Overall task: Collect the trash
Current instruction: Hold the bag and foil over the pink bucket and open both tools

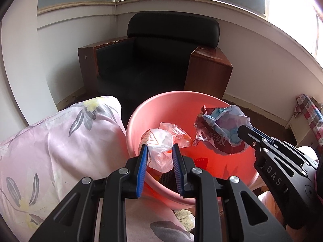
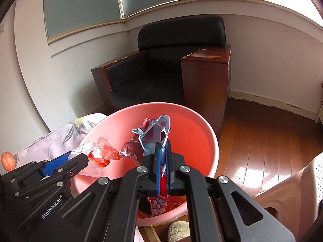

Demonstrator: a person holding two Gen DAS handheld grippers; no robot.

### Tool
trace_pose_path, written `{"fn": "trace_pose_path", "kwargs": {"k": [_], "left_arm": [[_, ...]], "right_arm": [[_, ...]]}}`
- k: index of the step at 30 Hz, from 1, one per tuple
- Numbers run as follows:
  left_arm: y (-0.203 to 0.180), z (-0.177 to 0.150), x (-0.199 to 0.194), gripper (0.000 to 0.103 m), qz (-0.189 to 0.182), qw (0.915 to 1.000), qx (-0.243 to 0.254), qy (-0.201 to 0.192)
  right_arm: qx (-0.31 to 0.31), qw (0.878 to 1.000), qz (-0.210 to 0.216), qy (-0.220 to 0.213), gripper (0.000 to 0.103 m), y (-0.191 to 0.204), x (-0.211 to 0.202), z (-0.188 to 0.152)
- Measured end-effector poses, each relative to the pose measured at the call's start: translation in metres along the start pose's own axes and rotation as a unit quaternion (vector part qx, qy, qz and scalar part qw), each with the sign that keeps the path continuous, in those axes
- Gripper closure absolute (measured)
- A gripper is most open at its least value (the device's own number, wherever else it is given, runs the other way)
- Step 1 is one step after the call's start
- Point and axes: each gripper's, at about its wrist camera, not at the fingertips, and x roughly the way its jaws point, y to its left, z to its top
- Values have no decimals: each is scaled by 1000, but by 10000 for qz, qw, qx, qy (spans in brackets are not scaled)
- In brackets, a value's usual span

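Note:
A pink plastic basin [image 1: 165,104] [image 2: 201,125] sits in front of both grippers. My left gripper [image 1: 159,153] holds a crumpled clear and white plastic bag [image 1: 161,139] with orange print between its blue pads, over the basin's near rim. The bag also shows in the right wrist view [image 2: 99,153], with the left gripper [image 2: 76,157] at the lower left. My right gripper [image 2: 163,147] is shut on a crumpled red, blue and purple wrapper [image 2: 151,135] and holds it over the basin. The right gripper [image 1: 244,131] and the wrapper [image 1: 220,129] show at the right of the left wrist view.
A pink floral pillow [image 1: 56,141] lies left of the basin. A black armchair with brown wooden sides [image 1: 153,60] stands behind it against the wall. Wooden floor [image 2: 262,137] lies to the right, with a pinkish plastic chair [image 2: 298,191] at the lower right. An apple-like fruit [image 2: 8,161] lies at the far left.

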Motion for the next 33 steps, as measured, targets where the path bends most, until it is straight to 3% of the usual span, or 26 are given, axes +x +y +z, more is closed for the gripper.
{"fn": "trace_pose_path", "kwargs": {"k": [23,26,30,33], "left_arm": [[-5,-5,10,78,26,9999,86,118],[-6,-6,8,72,-15,9999,135,100],[-9,-7,0,53,-21,9997,226,1],[-10,-8,-4,51,-23,9997,244,-50]], "right_arm": [[-293,9996,-41,18,99,11,9,-4],[-273,9996,-20,7,99,9,8,-3],[-244,9997,47,14,98,7,7,-2],[-244,9997,57,45,98,6,7,-1]]}}
